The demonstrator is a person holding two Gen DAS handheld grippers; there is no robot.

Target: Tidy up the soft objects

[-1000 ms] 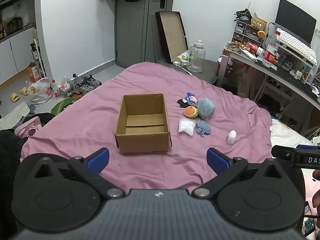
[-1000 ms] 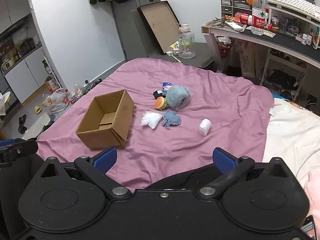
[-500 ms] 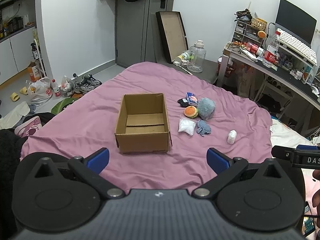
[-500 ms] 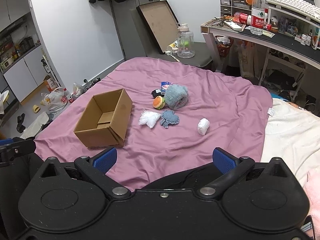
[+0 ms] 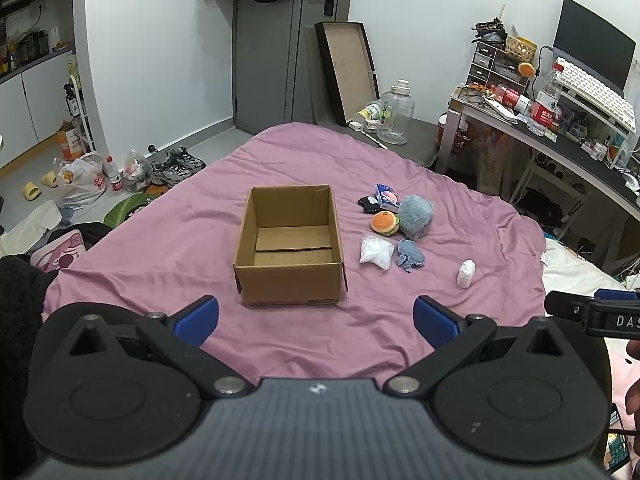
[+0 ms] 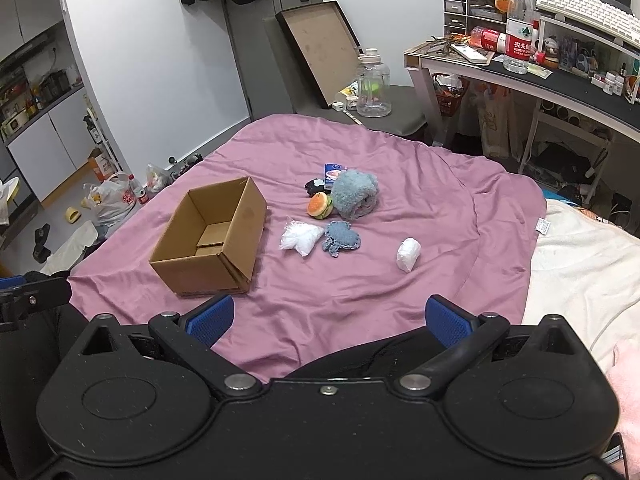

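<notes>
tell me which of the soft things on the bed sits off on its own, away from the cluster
The small white bundle, lying alone toward the bed's right side. The rest huddle together near the cardboard box.

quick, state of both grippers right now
left gripper: open, fingers spread wide, holding nothing.
right gripper: open, fingers spread wide, holding nothing.

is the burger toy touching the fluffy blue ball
Touching. In the right wrist view the burger toy presses against the fluffy blue ball, no sheet showing between them.
</notes>
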